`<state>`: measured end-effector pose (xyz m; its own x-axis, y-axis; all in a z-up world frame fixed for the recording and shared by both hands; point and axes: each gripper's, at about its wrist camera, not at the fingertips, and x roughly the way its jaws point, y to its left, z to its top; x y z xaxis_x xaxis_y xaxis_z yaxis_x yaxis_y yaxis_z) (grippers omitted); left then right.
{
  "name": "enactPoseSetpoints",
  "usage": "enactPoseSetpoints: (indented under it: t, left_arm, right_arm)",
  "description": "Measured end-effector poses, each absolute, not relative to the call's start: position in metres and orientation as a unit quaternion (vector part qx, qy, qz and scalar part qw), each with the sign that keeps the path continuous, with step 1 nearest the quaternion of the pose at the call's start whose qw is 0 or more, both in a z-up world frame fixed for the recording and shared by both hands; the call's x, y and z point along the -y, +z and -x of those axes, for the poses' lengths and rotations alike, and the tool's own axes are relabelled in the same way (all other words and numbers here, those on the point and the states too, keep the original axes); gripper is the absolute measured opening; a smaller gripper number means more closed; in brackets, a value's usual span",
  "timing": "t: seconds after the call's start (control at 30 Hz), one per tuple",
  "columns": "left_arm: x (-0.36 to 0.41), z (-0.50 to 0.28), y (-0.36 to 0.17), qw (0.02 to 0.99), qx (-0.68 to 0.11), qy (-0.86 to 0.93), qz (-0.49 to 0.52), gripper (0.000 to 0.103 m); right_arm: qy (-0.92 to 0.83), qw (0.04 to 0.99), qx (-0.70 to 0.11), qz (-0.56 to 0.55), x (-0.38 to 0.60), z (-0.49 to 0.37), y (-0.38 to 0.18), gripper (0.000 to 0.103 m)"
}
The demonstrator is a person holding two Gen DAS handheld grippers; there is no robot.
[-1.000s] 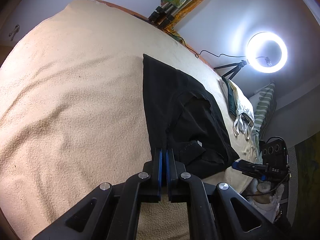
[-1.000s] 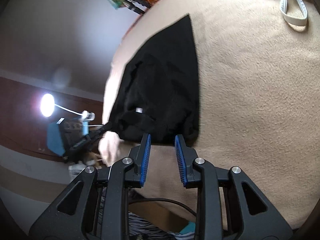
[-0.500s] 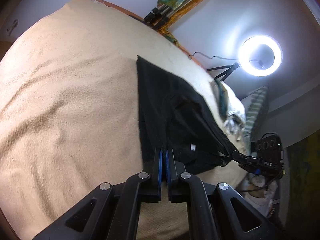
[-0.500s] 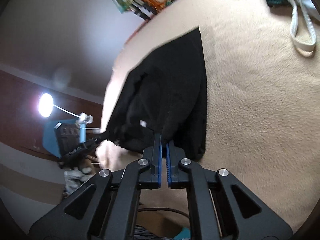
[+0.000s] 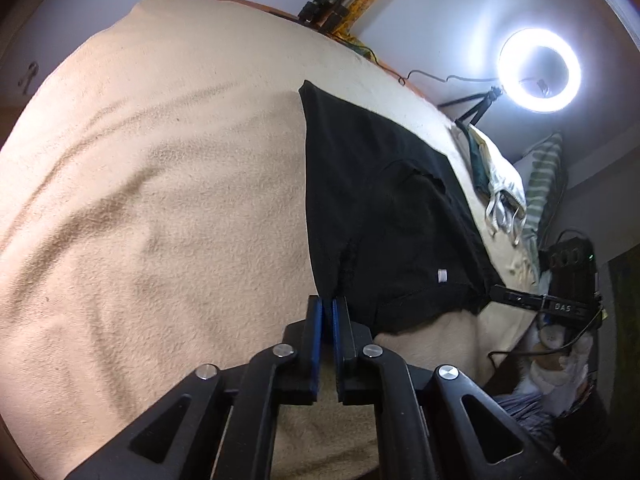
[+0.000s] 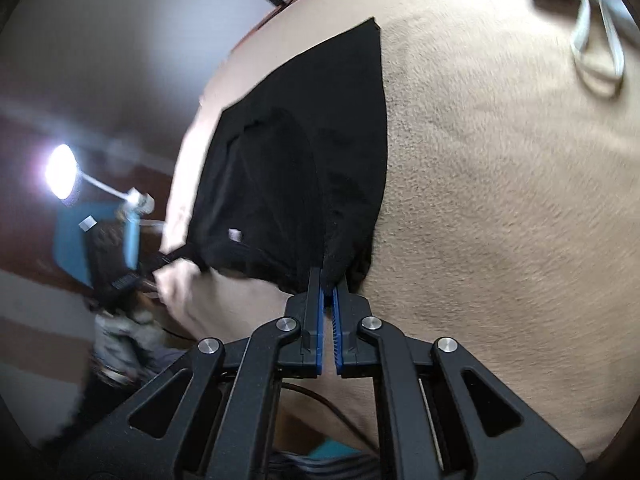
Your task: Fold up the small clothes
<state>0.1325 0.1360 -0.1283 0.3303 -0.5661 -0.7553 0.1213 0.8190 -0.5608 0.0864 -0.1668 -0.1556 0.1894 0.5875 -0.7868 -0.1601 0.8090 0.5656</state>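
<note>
A black garment (image 5: 380, 208) lies on the beige blanket (image 5: 160, 200), with a small white tag near its front hem. My left gripper (image 5: 327, 300) pinches the hem's near left corner; its jaws are opening a hair, the cloth still pressed between the blue pads. In the right wrist view my right gripper (image 6: 328, 276) is shut on the same black garment (image 6: 312, 140) at its near right corner. Each view shows the other gripper at the far corner of the hem: the right gripper (image 5: 496, 292) and the left gripper (image 6: 176, 258). The hem stretches between them.
A pile of white and green clothes (image 5: 500, 184) sits on the bed beyond the garment, next to a striped pillow (image 5: 544, 172). A lit ring light (image 5: 538, 70) stands on a tripod behind it. A gloved hand (image 5: 560, 372) holds the right gripper. White straps (image 6: 596, 44) trail across the blanket.
My right gripper went from open above the hem to shut on the garment's corner. The hem now stretches taut between both grippers. The left grip stayed in place.
</note>
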Motion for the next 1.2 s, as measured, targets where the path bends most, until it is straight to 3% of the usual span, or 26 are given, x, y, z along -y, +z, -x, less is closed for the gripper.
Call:
enactPoseSetpoints:
  t: [0.07, 0.13, 0.2, 0.33, 0.47, 0.9, 1.2]
  left_arm:
    - [-0.138, -0.129, -0.125, 0.795, -0.535, -0.211, 0.193, 0.025]
    - [-0.145, -0.125, -0.121, 0.800, -0.530, -0.198, 0.198, 0.034]
    - [-0.154, -0.120, -0.117, 0.802, -0.520, -0.196, 0.221, 0.036]
    - [-0.164, -0.111, -0.115, 0.793, -0.504, -0.199, 0.278, 0.055]
    - [-0.163, -0.107, -0.126, 0.762, -0.507, -0.207, 0.347, 0.064]
    - [-0.149, -0.115, -0.154, 0.715, -0.498, -0.198, 0.450, 0.061]
    - [-0.136, -0.137, -0.163, 0.709, -0.483, -0.199, 0.473, 0.039]
  right_arm:
    - [0.259, 0.748, -0.590, -0.158, 0.168, -0.084, -0.151, 0.021]
    - [0.263, 0.762, -0.575, -0.139, 0.173, -0.083, -0.141, 0.035]
    - [0.273, 0.771, -0.558, -0.142, 0.182, -0.084, -0.134, 0.036]
    - [0.272, 0.801, -0.507, -0.169, 0.201, -0.101, -0.118, 0.036]
    - [0.262, 0.804, -0.490, -0.212, 0.213, -0.125, -0.122, 0.036]
    - [0.257, 0.780, -0.507, -0.262, 0.208, -0.203, -0.163, 0.037]
    - [0.276, 0.771, -0.506, -0.271, 0.184, -0.247, -0.184, 0.037]
